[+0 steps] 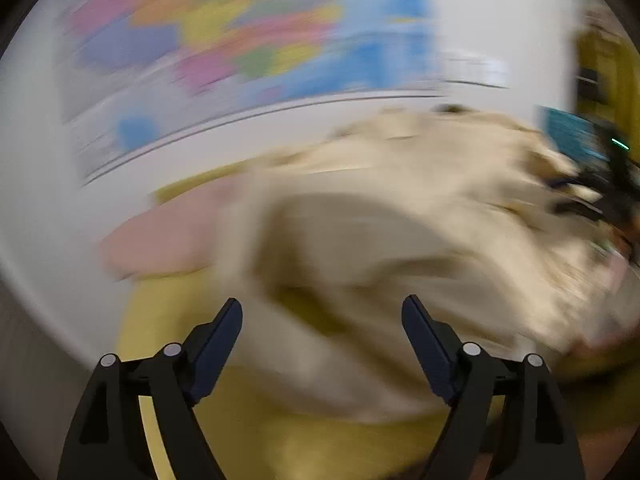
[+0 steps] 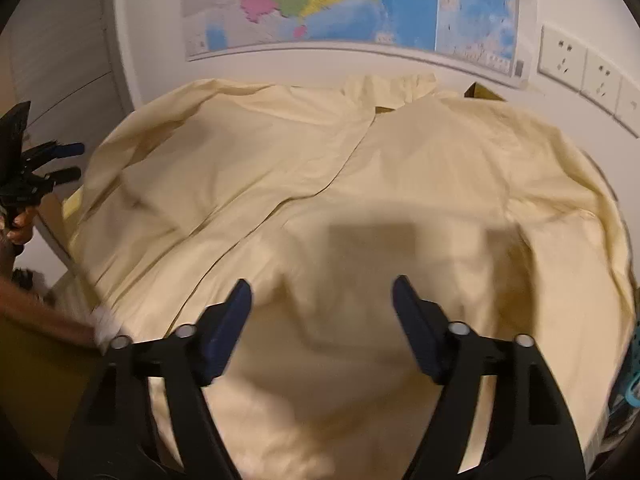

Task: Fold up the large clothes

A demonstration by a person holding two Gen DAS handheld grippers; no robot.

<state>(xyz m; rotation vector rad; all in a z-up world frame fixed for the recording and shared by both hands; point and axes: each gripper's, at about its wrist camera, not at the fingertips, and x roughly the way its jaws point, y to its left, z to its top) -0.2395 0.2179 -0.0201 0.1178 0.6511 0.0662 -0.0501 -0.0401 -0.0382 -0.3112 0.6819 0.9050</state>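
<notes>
Right tongs [image 2: 322,292] spread wide above cream shirt [image 2: 320,184], left tongs [image 1: 322,310] wide, both empty

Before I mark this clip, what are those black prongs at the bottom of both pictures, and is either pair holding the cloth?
Each picture comes from a camera on a hand-held gripper, looking along its two fingers. A person carries one in each hand; there is no robot arm. The blurred picture is from the left gripper, the sharp one from the right gripper. Both stand open with nothing between the fingers. A pale yellow shirt lies spread out, front up, below a wall map. In the right view, the left gripper shows at the left edge, beside the shirt. Nothing is held.
</notes>
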